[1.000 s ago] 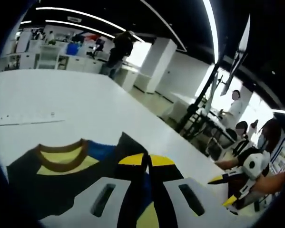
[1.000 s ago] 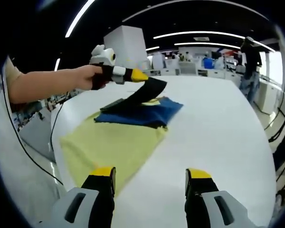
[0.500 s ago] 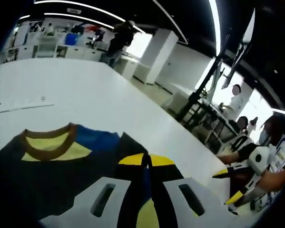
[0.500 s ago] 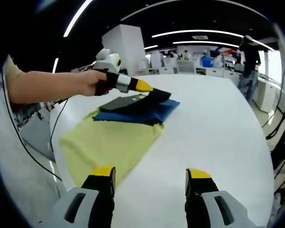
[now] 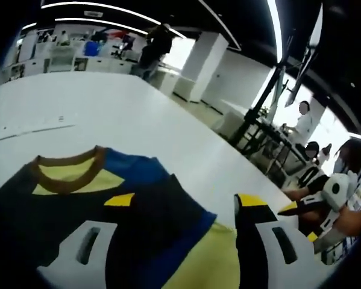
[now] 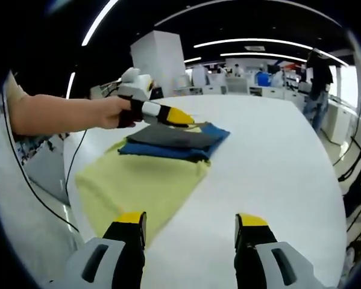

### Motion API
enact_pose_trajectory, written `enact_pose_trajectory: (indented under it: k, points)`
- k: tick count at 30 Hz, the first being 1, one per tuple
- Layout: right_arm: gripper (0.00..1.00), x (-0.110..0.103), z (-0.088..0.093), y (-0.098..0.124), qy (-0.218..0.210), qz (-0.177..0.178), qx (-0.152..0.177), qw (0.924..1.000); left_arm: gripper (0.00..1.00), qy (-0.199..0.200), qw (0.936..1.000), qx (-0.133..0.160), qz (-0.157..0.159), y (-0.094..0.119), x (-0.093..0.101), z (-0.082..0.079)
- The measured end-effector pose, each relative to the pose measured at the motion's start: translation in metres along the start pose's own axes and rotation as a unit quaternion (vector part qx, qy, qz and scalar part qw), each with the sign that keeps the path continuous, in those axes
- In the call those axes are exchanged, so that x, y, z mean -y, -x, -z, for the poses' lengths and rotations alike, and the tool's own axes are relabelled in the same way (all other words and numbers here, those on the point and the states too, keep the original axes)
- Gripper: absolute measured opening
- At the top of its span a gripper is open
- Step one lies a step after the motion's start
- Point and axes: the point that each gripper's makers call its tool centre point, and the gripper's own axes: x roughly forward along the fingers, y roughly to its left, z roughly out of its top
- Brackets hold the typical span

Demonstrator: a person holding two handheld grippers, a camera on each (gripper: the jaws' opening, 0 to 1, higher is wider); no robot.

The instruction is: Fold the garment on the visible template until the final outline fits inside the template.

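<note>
One garment (image 6: pixel 171 141), folded dark and blue, lies on one yellow template (image 6: pixel 138 186) on the white bench (image 6: pixel 276 174). My left gripper (image 5: pixel 180 208) hovers over it, jaws spread, holding nothing. My right gripper (image 6: pixel 191 226): jaws apart, empty.

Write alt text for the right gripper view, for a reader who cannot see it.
A folded dark and blue garment lies on a yellow template on a white table. The left gripper, held in a hand, hovers open above it. The right gripper is open over the table's near part.
</note>
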Motion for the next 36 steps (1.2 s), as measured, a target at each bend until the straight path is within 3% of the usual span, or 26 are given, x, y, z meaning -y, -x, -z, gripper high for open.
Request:
enact_pose_trajectory:
  k: [14, 22, 27, 36]
  points:
    - [0.57, -0.013, -0.011, -0.007, 0.011, -0.007, 0.002, 0.9999, 0.67, -0.019, 0.9997, 0.006, -0.012, 0.032, -0.01, -0.002]
    - [0.57, -0.021, -0.018, -0.011, 0.017, -0.012, 0.001, 0.9998, 0.67, -0.042, 0.9982, -0.01, -0.041, 0.057, -0.021, 0.0]
    - [0.57, -0.026, -0.021, -0.013, 0.02, -0.016, 0.0, 0.9997, 0.67, -0.045, 0.9977, -0.021, -0.045, 0.072, -0.025, 0.006]
    - [0.57, -0.035, -0.029, -0.014, 0.025, -0.021, -0.001, 0.9995, 0.66, -0.036, 0.9983, -0.011, -0.044, 0.103, -0.029, 0.008]
